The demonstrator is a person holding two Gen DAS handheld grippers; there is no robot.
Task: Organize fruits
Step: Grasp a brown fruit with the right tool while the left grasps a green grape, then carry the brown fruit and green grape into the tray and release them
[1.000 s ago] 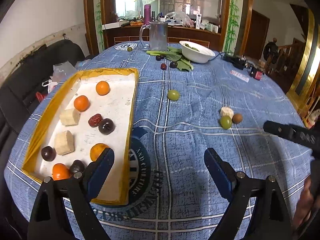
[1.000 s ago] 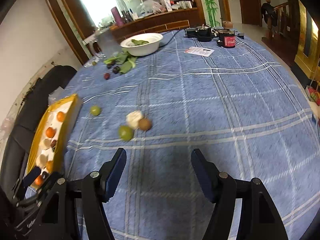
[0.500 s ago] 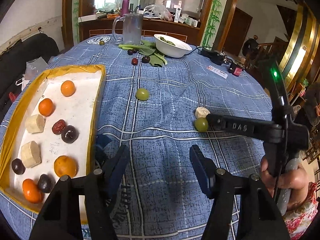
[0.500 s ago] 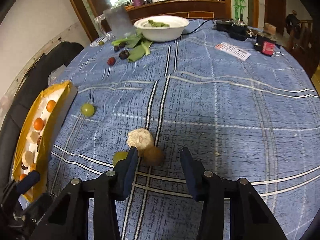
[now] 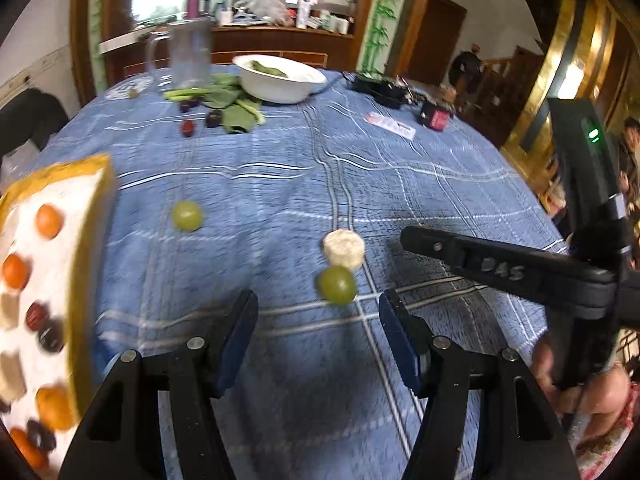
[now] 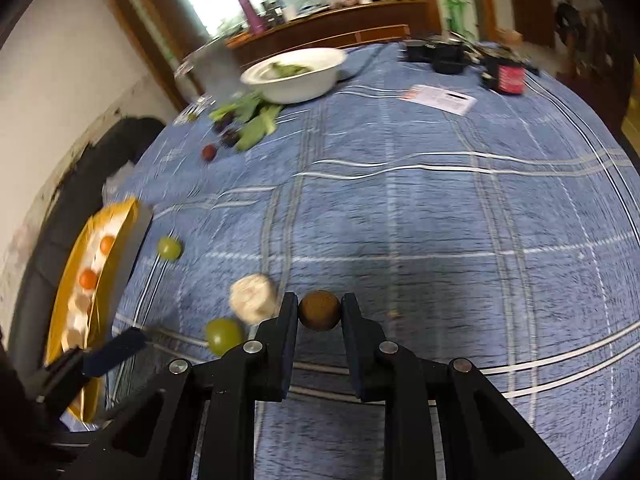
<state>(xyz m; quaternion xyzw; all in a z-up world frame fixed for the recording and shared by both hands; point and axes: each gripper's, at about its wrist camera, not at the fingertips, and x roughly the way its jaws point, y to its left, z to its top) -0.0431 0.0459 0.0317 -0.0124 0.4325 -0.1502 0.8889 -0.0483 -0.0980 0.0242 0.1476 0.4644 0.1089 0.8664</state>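
**Spotter:** What is the left wrist view giving you?

**Operator:** I'm holding the left gripper (image 5: 318, 322) spread wide, nothing between its pads. A green grape (image 5: 337, 285) is sitting at its twelve o'clock, touching a pale banana slice (image 5: 344, 249) just beyond. A second grape (image 5: 186, 215) is lying off at ten o'clock, and the yellow-rimmed tray (image 5: 91, 264) of sorted fruit is at nine.

**Spotter:** And the right wrist view?

**Operator:** The right gripper (image 6: 319, 314) is pinching a small brown round fruit (image 6: 319, 310) at the very fingertips — both pads are pressing its sides. The banana slice (image 6: 253, 298) is sitting at eleven o'clock, just beside the left finger; the tray (image 6: 76, 280) is out at nine.

**Spotter:** What are you worrying about?

**Operator:** The grip is shallow and the fruit is round, so I'm thinking it could squirt out on a quick lift. Swinging towards the tray could also nudge the slice and set the grape rolling — and my two grippers are working close together.
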